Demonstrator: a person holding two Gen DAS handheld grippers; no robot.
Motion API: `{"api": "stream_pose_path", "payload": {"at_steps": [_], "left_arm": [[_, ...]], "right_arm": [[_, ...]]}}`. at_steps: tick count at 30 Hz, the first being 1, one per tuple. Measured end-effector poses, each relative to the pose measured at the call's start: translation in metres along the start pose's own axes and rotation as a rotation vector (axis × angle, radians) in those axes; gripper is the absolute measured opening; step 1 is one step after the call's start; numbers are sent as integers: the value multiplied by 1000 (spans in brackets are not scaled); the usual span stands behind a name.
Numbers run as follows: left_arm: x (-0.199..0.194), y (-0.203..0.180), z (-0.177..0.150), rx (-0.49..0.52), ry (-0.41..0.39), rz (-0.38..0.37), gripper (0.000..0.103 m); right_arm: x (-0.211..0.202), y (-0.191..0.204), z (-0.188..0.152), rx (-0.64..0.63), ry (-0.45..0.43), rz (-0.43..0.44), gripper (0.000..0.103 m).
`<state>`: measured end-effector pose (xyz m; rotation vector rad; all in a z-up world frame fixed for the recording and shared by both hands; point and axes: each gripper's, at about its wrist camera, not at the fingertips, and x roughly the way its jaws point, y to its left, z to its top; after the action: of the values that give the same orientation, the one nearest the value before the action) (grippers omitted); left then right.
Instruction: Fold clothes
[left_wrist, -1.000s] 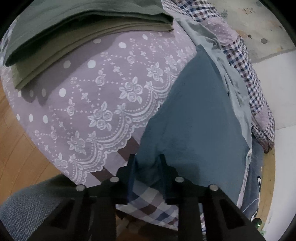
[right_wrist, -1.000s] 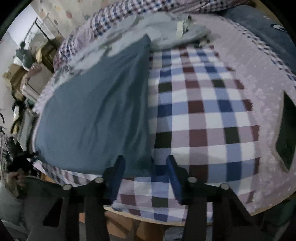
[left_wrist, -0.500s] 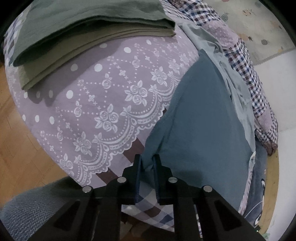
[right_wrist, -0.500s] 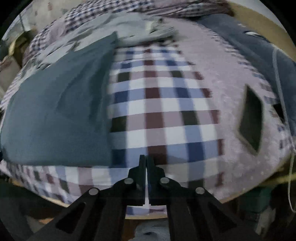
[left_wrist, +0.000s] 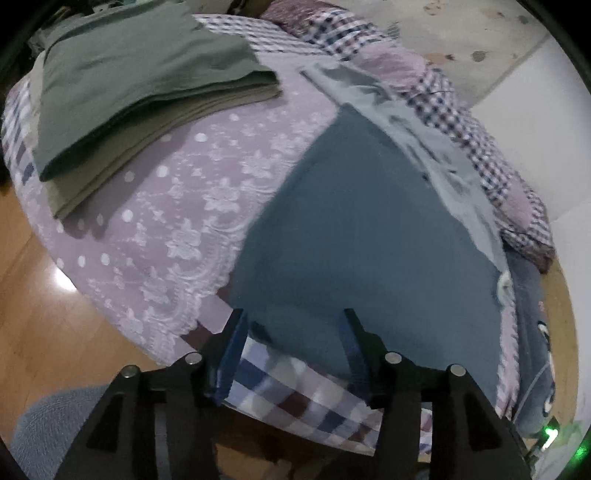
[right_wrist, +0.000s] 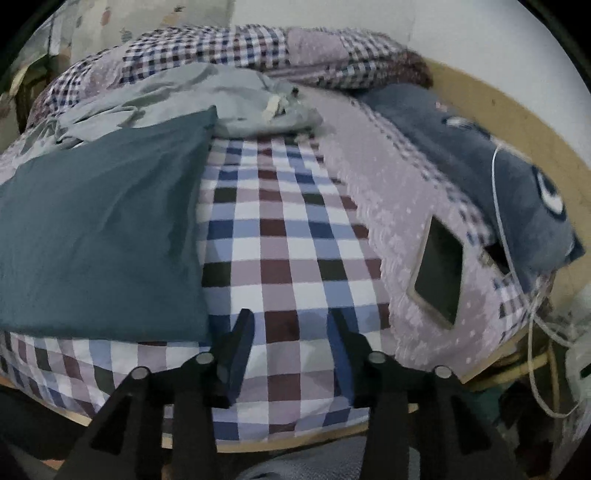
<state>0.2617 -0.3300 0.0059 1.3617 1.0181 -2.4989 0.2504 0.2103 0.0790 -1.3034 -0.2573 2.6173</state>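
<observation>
A folded teal garment (left_wrist: 362, 236) lies flat on a bed, its near edge close to the mattress edge, resting partly on a checked sheet (right_wrist: 280, 236) and partly on a mauve lace-print cover (left_wrist: 192, 206). The left gripper (left_wrist: 293, 325) is held low at that near edge, pointing along the bed, its fingers (left_wrist: 236, 339) spread wide with the hem of the garment between them; neither finger is seen pinching the cloth. In the right wrist view the right gripper (right_wrist: 290, 325) hangs over bare checked sheet just beside the garment's near right corner, fingers (right_wrist: 240, 336) likewise parted and holding nothing. Beyond the teal piece a crumpled pale grey-blue garment (right_wrist: 221, 96) touches its far edge. A stack of folded olive-green clothes (left_wrist: 140, 81) sits well apart on the lace-print cover to the left. A dark tablet-like slab (right_wrist: 439, 273) and a dark blue plush pillow (right_wrist: 480, 155) lie to the right, with a white cable (right_wrist: 506, 229) trailing across the pillow.
</observation>
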Motion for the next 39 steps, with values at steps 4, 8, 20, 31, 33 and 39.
{"api": "stream_pose_path", "payload": {"at_steps": [4,8,20,31,33,39], "left_arm": [[0,-2,-10,-22,1,-68,62],[9,-14,-14,6,6,-87,65],[26,-17,-16,23,32,-149,68],[38,4,-9,-74,62,-255,68],[40,8,-7,-96,65,-277,68],[42,22,-4,-190,68,-363,68]], "right_arm": [[-8,9,1,-38,-49,-23,55],[-12,16,2,-60,-82,-41,63],[-40,54,2,-156,-204,-111,80],[-84,116,-5,-259,-394,43,85],[-96,138,-10,-324,-454,88,86],[-119,217,-26,-518,-582,250,90]]}}
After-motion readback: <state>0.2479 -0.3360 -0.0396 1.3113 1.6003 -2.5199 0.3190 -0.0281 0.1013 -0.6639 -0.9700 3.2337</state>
